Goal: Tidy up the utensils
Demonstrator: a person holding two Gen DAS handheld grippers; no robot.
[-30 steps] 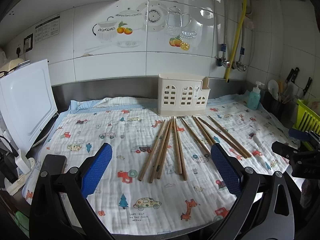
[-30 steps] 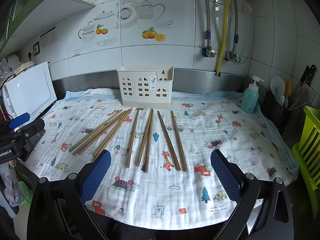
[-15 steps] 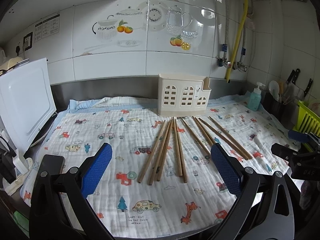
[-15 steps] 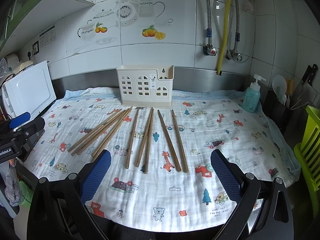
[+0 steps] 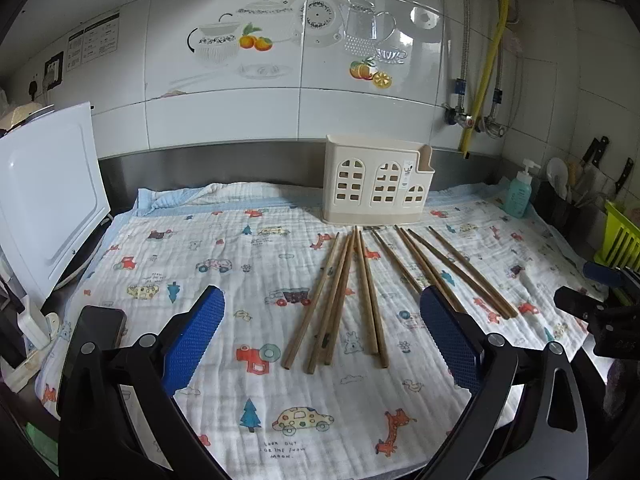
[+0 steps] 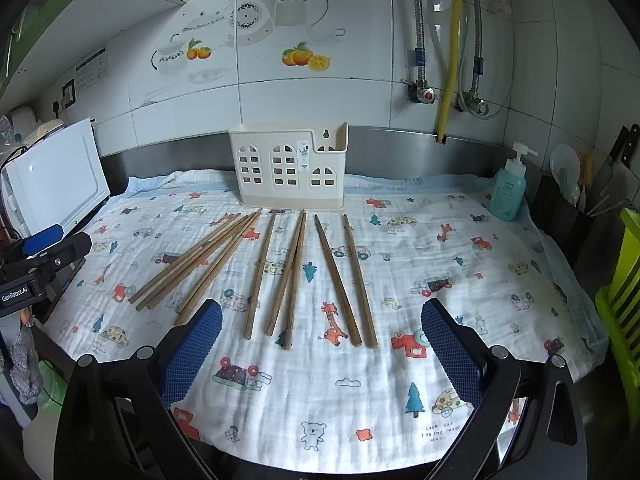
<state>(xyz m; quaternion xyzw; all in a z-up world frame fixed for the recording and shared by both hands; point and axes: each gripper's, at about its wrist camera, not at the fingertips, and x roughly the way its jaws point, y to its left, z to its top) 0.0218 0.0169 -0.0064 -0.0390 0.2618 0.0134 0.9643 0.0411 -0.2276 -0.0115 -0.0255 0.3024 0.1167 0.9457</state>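
The cream utensil holder (image 6: 287, 168) is standing upright at the back of the patterned cloth (image 6: 440, 248), against the steel strip under the tiled wall (image 6: 312, 96). It is serving here as the landmark. Wooden chopsticks (image 6: 294, 276) are lying flat on the cloth in front of the holder, their far tips close to its base and their near ends fanning toward the cameras. In the right wrist view, 4 of them are bunching together and slanting away to the holder's left, 3 are lying nearly straight out from its middle, and 2 (image 6: 346, 276) are lying side by side in front of its right end.

The left gripper (image 5: 322, 344) is hovering over the near part of the cloth, well in front of the holder, with its blue-padded fingers (image 5: 194, 340) spread wide and nothing between them. The right gripper (image 6: 322, 350) is hanging likewise in front of the holder, its blue pads (image 6: 450, 354) wide apart and gripping nothing; the near ends of the middle chopsticks are showing in the gap between the fingers.

To the holder's right, a teal soap bottle (image 6: 507, 190) is standing at the cloth's edge, and a lime green rack (image 6: 624, 304) is sitting farther right and nearer the camera. To the holder's left, a white appliance lid (image 6: 56, 176) is tilting up beside the cloth.
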